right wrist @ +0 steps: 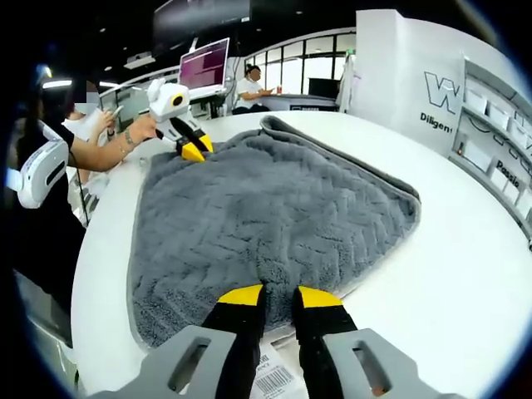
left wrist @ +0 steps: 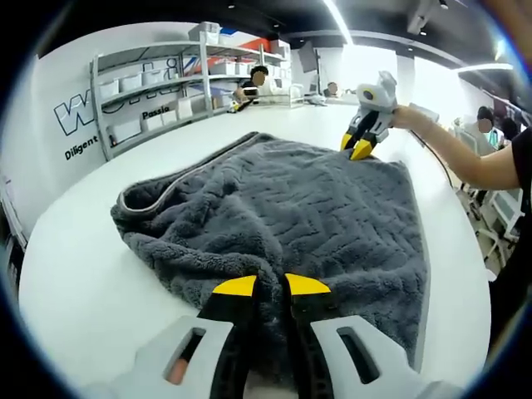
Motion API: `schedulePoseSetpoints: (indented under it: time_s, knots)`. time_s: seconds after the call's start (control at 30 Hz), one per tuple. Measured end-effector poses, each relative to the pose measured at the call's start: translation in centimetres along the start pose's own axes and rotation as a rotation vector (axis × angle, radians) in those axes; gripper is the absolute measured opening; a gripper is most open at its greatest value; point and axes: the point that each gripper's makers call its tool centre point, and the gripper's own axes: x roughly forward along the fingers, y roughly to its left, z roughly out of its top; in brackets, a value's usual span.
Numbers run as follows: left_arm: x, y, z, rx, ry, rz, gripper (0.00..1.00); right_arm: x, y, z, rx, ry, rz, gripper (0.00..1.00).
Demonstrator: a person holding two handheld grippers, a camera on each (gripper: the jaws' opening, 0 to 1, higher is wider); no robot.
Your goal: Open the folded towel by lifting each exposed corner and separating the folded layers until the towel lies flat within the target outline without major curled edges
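Note:
A dark grey plush towel (left wrist: 299, 208) lies spread on the white round table (left wrist: 83, 274), with one edge folded over and showing its piped hem (left wrist: 158, 195). My left gripper (left wrist: 272, 287) is at the near corner, its yellow-tipped jaws closed on the pile. At the opposite corner, a hand holds my right gripper (left wrist: 359, 148) with its tips pinched on the towel. In the right gripper view the towel (right wrist: 266, 208) runs away from my right gripper (right wrist: 280, 296), which grips its near edge above a white label (right wrist: 274, 374). My left gripper (right wrist: 195, 151) holds the far corner.
Shelving with white bins (left wrist: 150, 91) stands beyond the table. The table edge (right wrist: 100, 283) curves close to the towel's side, with a person's arm (right wrist: 100, 154) beside it. A monitor (right wrist: 204, 66) and seated people are further back. Bare tabletop (right wrist: 457, 274) lies to the right.

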Motion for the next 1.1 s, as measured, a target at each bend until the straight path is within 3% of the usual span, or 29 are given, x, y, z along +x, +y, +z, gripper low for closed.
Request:
schedulePoseSetpoints:
  time_s: [0.8,1.1]
  knots:
    - [4.3,-3.2,3.2,-0.022,-0.046,-0.059,0.11,-4.2,-3.2,-3.4,-0.033,0.001,-0.052,0.12]
    - [6.1,-4.2,4.5,-0.038,-0.064,-0.079,0.11,-5.7,-4.2,-4.6,-0.003,-0.009,-0.068,0.12]
